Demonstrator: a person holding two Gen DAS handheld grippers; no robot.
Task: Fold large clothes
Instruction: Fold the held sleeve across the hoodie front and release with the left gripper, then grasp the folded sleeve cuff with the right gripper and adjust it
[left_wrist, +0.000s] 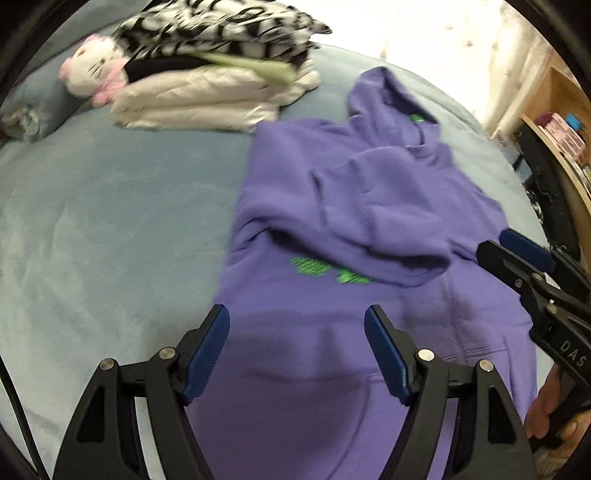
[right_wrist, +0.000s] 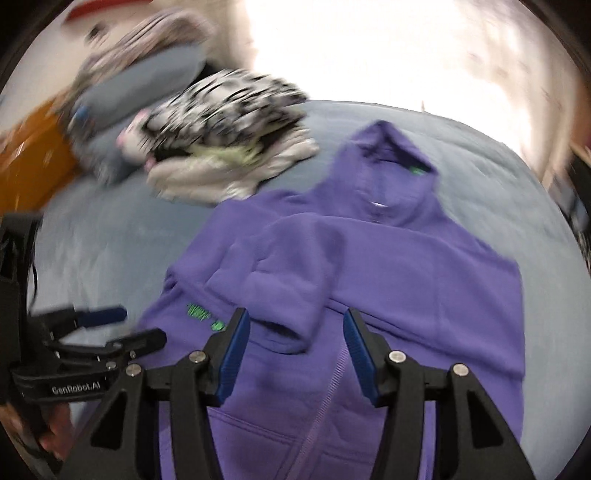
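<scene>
A purple hoodie (left_wrist: 332, 206) with green print lies face up on a grey-blue bed, hood toward the far side; it also shows in the right wrist view (right_wrist: 406, 273). Its sleeves are folded across the chest. My left gripper (left_wrist: 297, 325) is open and empty above the hoodie's lower left part. My right gripper (right_wrist: 295, 328) is open and empty above the hoodie's lower middle, just short of a folded sleeve cuff (right_wrist: 291, 321). The right gripper also shows at the right edge of the left wrist view (left_wrist: 517, 254), and the left gripper at the left of the right wrist view (right_wrist: 125, 328).
A stack of folded clothes (left_wrist: 214, 74), black-and-white patterned on top, white below, sits at the far left of the bed (left_wrist: 92, 221). A white and pink plush cat (left_wrist: 92, 66) lies beside it. A wooden shelf (left_wrist: 565, 125) stands at the right.
</scene>
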